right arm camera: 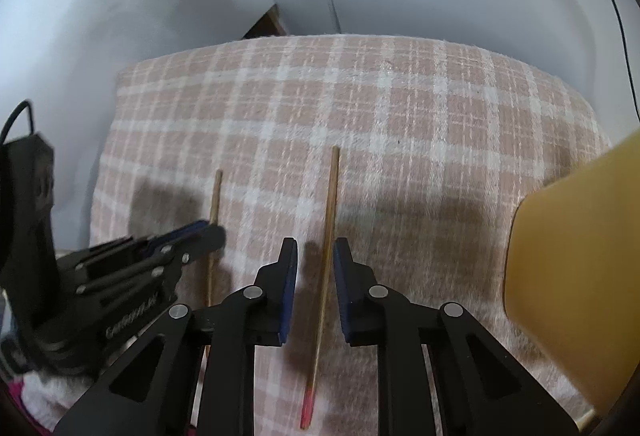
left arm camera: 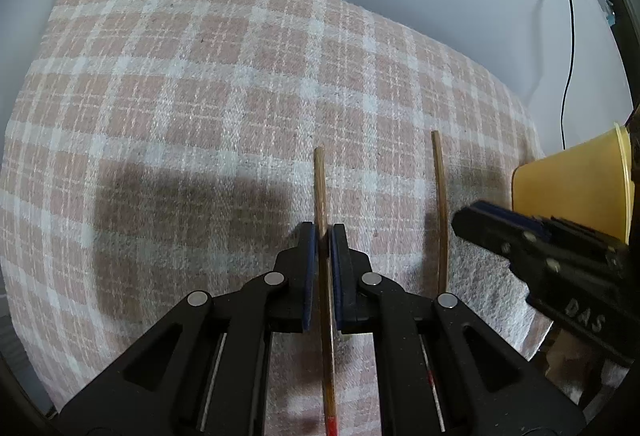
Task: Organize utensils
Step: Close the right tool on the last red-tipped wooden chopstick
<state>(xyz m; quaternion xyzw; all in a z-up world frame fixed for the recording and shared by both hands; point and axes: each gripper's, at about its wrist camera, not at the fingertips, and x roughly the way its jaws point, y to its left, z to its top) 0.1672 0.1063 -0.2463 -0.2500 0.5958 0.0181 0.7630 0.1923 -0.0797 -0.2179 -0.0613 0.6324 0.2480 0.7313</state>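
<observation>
Two thin wooden chopsticks with red near ends lie side by side on a pink plaid cloth (left arm camera: 180,75). My left gripper (left arm camera: 323,232) is shut on the left chopstick (left arm camera: 320,187), its blue pads pressed against the shaft; I cannot tell whether the stick is lifted off the cloth. In the right wrist view that chopstick (right arm camera: 216,195) and the left gripper (right arm camera: 212,232) are at the left. My right gripper (right arm camera: 316,248) straddles the right chopstick (right arm camera: 332,195), with a gap between each pad and the stick. The right gripper (left arm camera: 472,215) points down beside that chopstick (left arm camera: 440,203).
A yellow plastic container (left arm camera: 576,187) lies tipped at the cloth's right edge, close to the right gripper, and looms large in the right wrist view (right arm camera: 572,276). White walls stand behind the cloth (right arm camera: 400,115), and a black cable (left arm camera: 568,35) hangs at the right.
</observation>
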